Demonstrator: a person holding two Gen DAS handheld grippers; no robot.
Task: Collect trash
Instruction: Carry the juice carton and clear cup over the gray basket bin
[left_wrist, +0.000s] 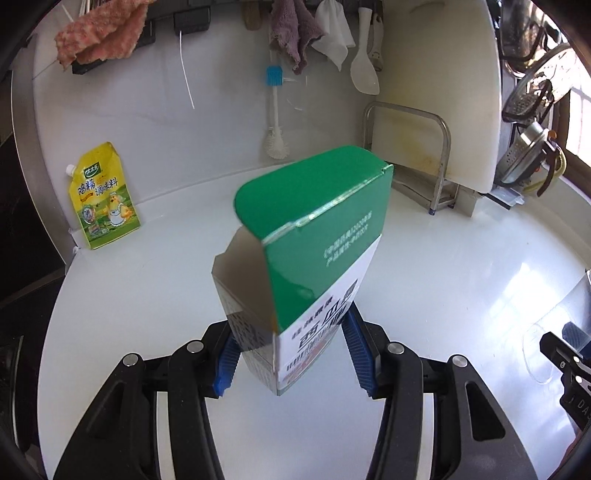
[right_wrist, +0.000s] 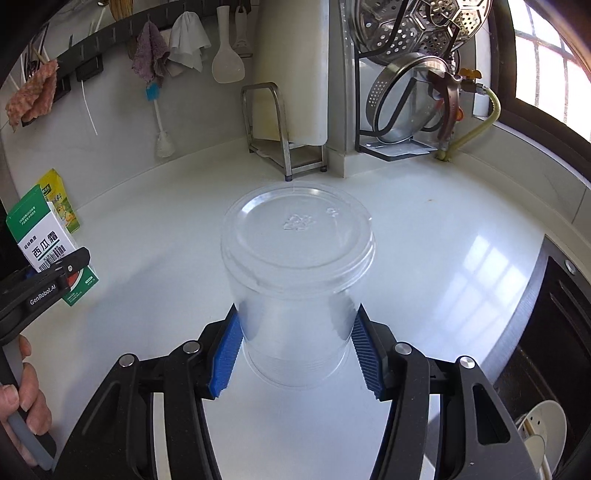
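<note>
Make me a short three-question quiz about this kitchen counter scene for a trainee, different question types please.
1. True or false: the left tongs are shut on the green and white carton.
2. Multiple choice: what do the right tongs hold? A) a metal lid B) a clear plastic cup C) a white spatula
3. Fill in: the yellow seasoning pouch leans against the ____ wall of the white counter.

Key: 1 true. 2 B; the cup is upside down, base toward the camera. 3 back.
</note>
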